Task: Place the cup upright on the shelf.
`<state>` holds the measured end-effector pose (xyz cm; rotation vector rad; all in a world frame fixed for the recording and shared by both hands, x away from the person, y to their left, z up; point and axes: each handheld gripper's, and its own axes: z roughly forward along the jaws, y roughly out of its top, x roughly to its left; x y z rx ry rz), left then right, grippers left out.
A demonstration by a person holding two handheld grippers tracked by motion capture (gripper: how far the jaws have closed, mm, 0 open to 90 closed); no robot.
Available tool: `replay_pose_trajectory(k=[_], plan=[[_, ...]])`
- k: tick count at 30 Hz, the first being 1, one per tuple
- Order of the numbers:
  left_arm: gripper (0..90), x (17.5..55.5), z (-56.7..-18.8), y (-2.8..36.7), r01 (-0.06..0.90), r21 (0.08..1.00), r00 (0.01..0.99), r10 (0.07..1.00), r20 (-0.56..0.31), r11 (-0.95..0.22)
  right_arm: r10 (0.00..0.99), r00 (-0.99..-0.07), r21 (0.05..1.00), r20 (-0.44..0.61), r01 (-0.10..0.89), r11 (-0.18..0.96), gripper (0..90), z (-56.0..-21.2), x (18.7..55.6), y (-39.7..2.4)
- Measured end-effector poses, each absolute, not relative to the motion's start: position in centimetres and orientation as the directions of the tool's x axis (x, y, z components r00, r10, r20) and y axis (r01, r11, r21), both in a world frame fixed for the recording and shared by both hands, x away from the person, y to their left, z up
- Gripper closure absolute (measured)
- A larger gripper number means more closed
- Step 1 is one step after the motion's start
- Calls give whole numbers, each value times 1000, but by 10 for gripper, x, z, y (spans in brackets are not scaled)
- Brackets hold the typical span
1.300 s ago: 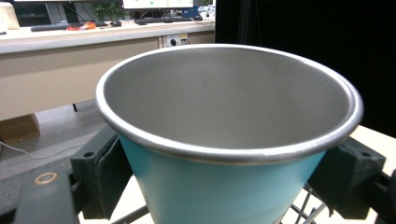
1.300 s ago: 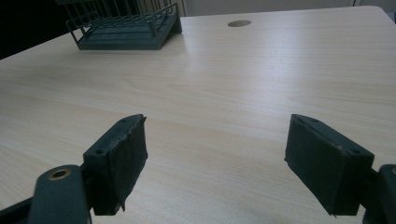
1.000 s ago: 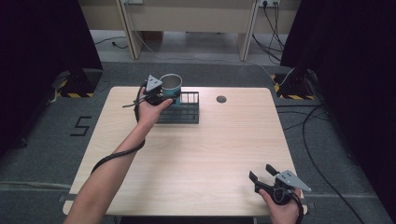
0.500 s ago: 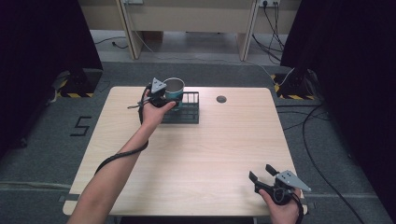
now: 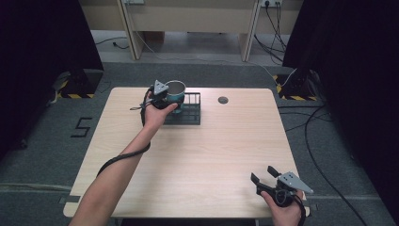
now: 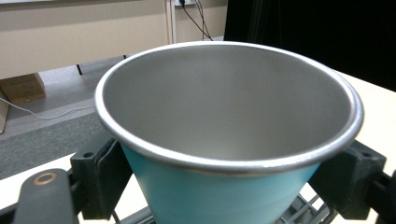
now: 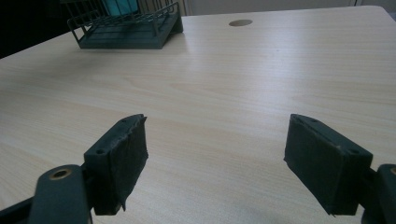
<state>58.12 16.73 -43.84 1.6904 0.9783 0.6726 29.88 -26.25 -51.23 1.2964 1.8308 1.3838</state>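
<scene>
Left gripper: held at the far left part of the table, its jaws clamped on the outer wall of a teal cup with a bare metal inside. In the left gripper view, both pads press against the cup just below its rim. The cup stands upright, mouth up, at the left end of a dark wire rack; whether its base touches the rack cannot be told. A small dark round hole sits right of the rack. Right gripper: low over the near right corner, jaws spread wide, nothing between them, well apart from the rack.
</scene>
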Motion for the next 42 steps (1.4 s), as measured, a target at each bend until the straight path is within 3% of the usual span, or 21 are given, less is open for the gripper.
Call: replay_pose_trajectory(k=[25, 42], plan=[[142, 580, -446, 163, 324, 932, 515, 857, -30, -162, 892, -427, 921, 148, 388, 33, 220, -512, 299, -262], [141, 568, -446, 174, 298, 940, 519, 855, -11, -169, 891, -429, 920, 147, 391, 36, 220, -512, 299, -262]])
